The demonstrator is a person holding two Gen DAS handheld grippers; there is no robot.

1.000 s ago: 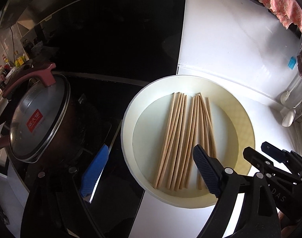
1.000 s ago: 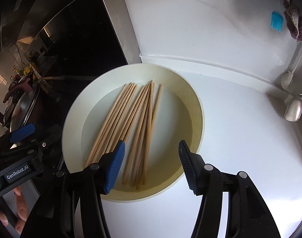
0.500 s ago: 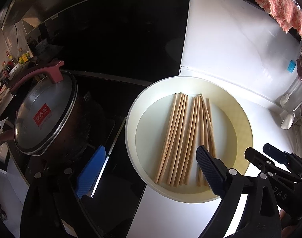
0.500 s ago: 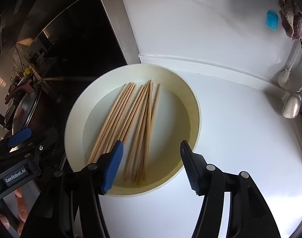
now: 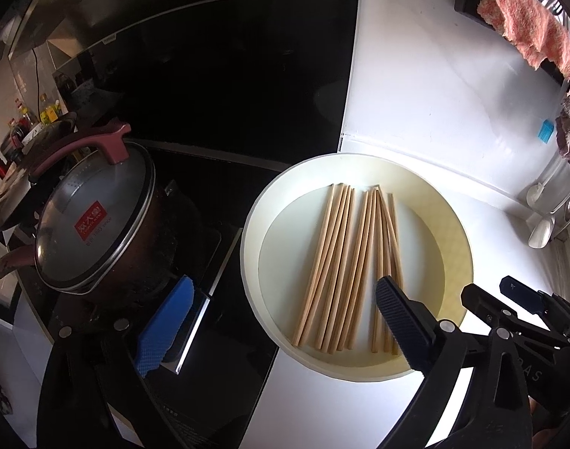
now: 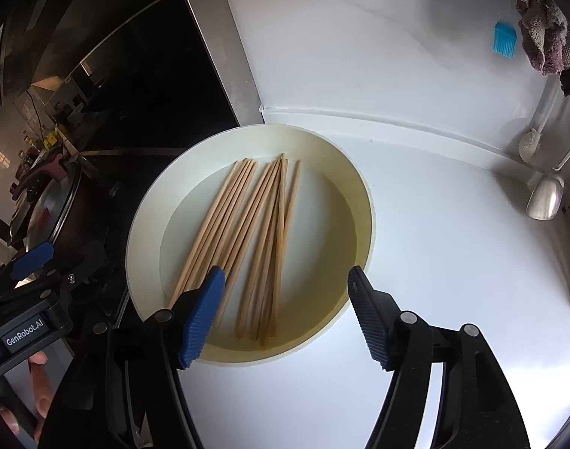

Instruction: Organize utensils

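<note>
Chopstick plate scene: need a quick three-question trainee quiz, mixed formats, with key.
1. True or false: the right gripper is shut on the chopsticks.
2. Multiple choice: the chopsticks lie in (A) the lidded pot, (B) the round cream plate, (C) directly on the white counter.
3. Fill in: in the left wrist view, the left gripper has one finger over the plate and the other over the black ____.

Key: 1 false, its jaws stand open above the near ends, holding nothing. 2 B. 3 cooktop.
</note>
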